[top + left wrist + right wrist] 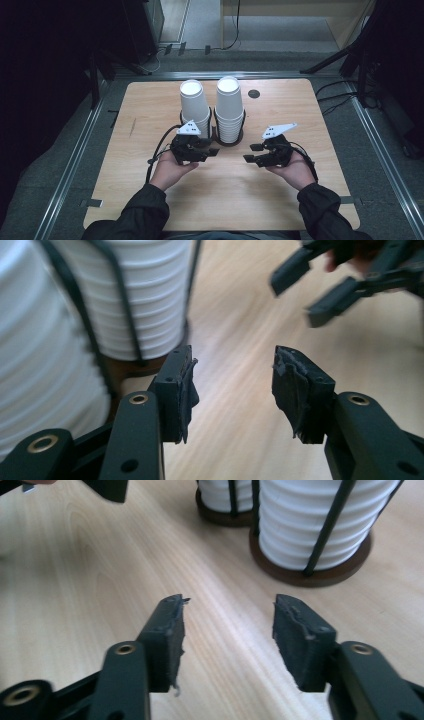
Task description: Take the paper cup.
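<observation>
Both jaws spread wide and empty: the left hand-held gripper point(214, 148) hovers just beside the left stack of paper cups point(195, 107), the right hand-held gripper point(252, 152) near the right stack point(229, 107). Both stacks stand in black wire holders point(320, 535) on the wooden surface point(150, 115).

high view overhead looking forward-down, both tongs views low, close, sharing the cup stacks point(220, 107) with it

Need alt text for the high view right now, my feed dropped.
A person's two hands hold the left gripper and the right gripper, both open and holding nothing, above a wooden table. Just beyond them, two stacks of upside-down white paper cups, the left stack and the right stack, stand side by side in black wire holders.
</observation>
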The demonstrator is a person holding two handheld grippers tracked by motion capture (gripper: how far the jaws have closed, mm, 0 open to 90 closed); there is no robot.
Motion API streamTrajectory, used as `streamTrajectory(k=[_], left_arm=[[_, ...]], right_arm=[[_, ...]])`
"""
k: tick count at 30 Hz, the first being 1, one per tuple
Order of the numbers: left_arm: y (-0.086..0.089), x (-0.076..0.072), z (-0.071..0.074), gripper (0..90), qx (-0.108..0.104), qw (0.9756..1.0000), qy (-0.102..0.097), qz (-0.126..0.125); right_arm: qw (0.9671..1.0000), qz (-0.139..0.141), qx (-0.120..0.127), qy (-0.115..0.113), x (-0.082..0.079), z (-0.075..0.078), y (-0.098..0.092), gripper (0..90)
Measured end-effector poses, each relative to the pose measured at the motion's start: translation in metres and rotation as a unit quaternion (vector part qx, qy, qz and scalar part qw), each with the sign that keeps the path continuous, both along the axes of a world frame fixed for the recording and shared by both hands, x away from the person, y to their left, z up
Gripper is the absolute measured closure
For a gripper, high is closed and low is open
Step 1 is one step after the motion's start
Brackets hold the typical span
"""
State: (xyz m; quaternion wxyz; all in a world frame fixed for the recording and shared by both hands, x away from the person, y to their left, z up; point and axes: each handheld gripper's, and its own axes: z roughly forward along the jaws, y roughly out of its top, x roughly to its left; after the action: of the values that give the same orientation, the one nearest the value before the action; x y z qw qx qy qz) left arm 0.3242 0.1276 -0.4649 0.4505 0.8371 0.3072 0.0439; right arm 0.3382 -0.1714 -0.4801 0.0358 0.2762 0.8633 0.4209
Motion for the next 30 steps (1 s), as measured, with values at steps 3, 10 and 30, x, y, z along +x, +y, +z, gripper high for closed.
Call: streamTrajectory(k=[3, 10, 30], left_arm=[[-0.002, 0.0, 0.001, 50.2, -0.012, 0.9996, 0.024, -0.003], [-0.001, 0.0, -0.004, 52.3, 0.016, 0.9993, 0.032, -0.002], [0.006, 0.002, -0.001, 50.0, -0.02, 0.998, 0.06, 0.002]], right_arm=[[0.9998, -0.003, 0.02, -0.006, -0.001, 0.001, -0.002, 51.6], [0.9996, 0.005, 0.018, 0.021, 0.001, 0.002, -0.002, 50.1], [0.9992, 0.002, 0.014, 0.038, 0.003, 0.006, -0.007, 42.6]])
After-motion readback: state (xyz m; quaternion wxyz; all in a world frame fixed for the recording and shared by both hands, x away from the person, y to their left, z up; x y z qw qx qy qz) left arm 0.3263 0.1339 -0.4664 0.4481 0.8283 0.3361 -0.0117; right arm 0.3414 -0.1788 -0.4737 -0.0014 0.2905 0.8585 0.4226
